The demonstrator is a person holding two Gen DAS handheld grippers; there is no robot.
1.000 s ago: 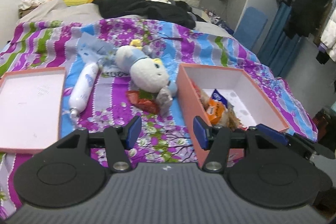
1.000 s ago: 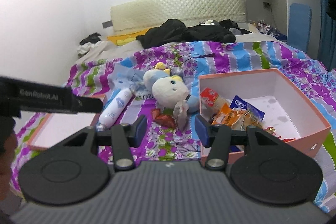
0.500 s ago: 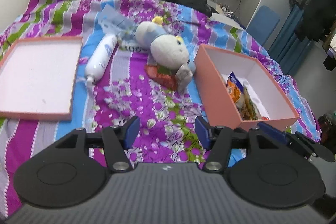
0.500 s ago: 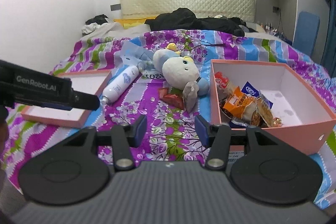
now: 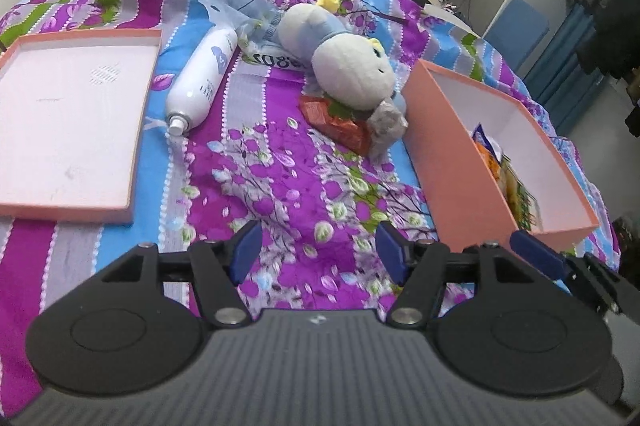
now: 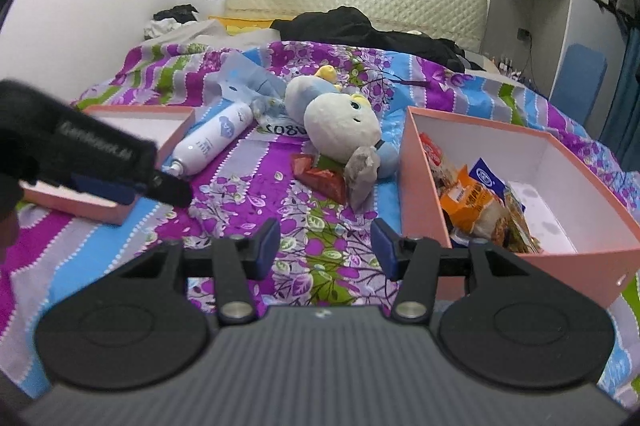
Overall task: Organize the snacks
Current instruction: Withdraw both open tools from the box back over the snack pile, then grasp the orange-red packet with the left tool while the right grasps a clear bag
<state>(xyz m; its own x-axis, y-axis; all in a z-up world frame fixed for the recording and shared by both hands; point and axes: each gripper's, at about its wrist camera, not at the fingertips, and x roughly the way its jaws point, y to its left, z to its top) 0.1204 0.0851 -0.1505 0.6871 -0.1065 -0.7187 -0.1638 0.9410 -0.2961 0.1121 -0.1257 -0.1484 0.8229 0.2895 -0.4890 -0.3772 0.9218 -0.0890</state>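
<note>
- The left gripper point(image 5: 316, 252) hangs over the flowered purple bedspread point(image 5: 280, 186); its jaws have just been opening, and nothing lies between the blue pads.
- The right gripper point(image 6: 324, 246) is also spread apart and empty, above the same bedspread, just beside the near corner of the pink box point(image 6: 416, 162).
- That open pink box holds several snack packets point(image 6: 468, 202), bunched against its left wall.
- A red snack packet point(image 5: 340, 124) lies on the bedspread outside the box, partly under the plush toy point(image 5: 348, 70); a grey packet point(image 5: 386, 120) leans just beside it, near the box wall.
- The pink box lid point(image 5: 68, 114) lies upturned at the left, well apart from the box.
- A white bottle point(image 5: 202, 80) lies on its side between lid and plush toy.
</note>
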